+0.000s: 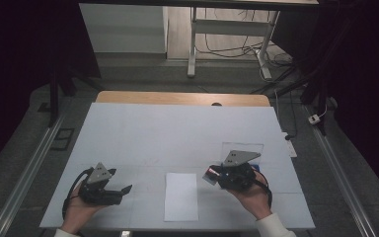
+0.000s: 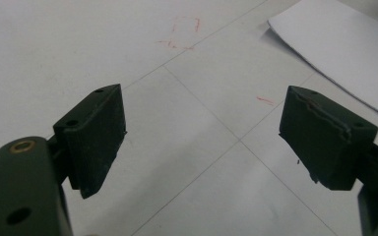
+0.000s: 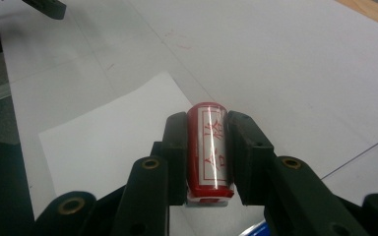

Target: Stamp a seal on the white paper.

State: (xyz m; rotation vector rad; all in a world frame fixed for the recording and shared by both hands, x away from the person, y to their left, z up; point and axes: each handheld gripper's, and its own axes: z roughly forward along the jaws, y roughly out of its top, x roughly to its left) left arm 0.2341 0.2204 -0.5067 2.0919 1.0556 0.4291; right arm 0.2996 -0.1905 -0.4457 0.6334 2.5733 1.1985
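My right gripper is shut on a red stamp with a white label and red characters, held lengthwise between the two black jaws. In the high view this right gripper hovers just right of a white sheet of paper near the table's front edge, the red stamp pointing toward the sheet. The sheet of paper lies below and left of the stamp in the right gripper view. My left gripper rests at the front left, its jaws wide apart with nothing between them. The same left gripper looks over bare table.
The white table top carries faint red marks and thin seam lines. A corner of the paper lies at the upper right of the left gripper view. A wooden edge runs along the far side. Desk legs and cables stand beyond.
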